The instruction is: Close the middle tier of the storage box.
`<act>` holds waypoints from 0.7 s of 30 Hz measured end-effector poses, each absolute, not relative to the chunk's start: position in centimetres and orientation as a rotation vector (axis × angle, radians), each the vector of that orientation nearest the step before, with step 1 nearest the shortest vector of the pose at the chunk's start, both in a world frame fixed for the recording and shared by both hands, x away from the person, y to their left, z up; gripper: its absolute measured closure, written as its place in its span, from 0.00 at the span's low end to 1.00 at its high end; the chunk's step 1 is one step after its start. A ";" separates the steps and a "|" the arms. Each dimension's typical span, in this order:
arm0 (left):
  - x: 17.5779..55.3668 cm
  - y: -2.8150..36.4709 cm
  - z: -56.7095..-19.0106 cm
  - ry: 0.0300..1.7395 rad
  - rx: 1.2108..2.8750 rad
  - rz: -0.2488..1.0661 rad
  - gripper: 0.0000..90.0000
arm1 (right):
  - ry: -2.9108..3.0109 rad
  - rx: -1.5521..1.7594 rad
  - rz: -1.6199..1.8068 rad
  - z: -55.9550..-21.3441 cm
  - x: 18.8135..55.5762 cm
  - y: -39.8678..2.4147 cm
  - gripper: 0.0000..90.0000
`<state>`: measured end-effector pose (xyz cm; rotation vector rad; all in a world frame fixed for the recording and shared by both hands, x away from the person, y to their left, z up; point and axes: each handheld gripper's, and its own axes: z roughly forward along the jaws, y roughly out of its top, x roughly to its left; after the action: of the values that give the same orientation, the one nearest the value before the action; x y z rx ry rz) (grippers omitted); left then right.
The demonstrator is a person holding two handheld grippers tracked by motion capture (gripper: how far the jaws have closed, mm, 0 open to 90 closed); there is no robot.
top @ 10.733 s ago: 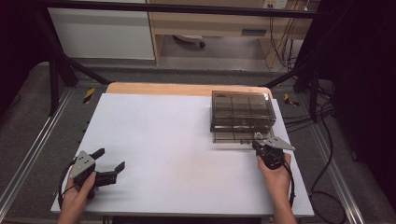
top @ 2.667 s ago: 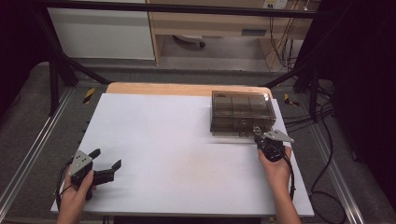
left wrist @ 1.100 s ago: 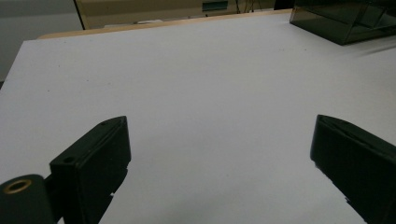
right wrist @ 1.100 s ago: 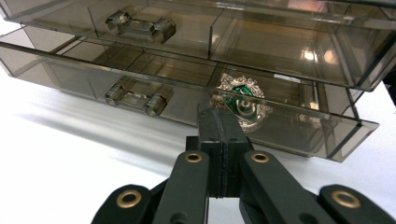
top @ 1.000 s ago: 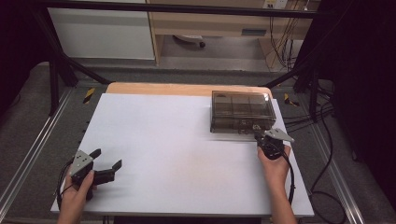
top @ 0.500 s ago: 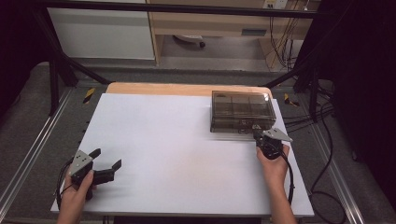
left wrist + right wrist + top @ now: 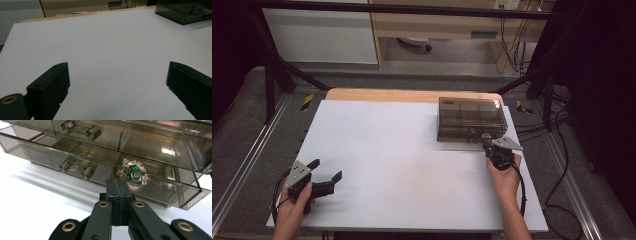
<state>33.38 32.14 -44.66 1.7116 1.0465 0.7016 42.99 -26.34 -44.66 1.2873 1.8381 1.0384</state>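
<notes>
A smoky transparent plastic drawer box sits at the far right of the white worktop, its long axis running left to right and its drawer fronts facing the person. The lower drawer stands pulled out slightly; a green and silver crest badge lies inside it. The right gripper, fingers pressed together on nothing, sits just before that drawer's front. The left gripper rests well apart at the near left, fingers spread wide.

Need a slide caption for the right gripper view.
Shut right claw at the smoked drawer box's lower drawer, near a green-silver crest.
</notes>
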 end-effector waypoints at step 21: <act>33.5 32.1 -44.7 1.048 1.726 0.698 0.05 | 1.861 1.314 1.058 -44.4 43.8 -26.6 1.00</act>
<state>33.46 32.10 -44.71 1.7260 1.0482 0.6976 43.79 -26.59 -44.44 1.3145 1.8611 1.0581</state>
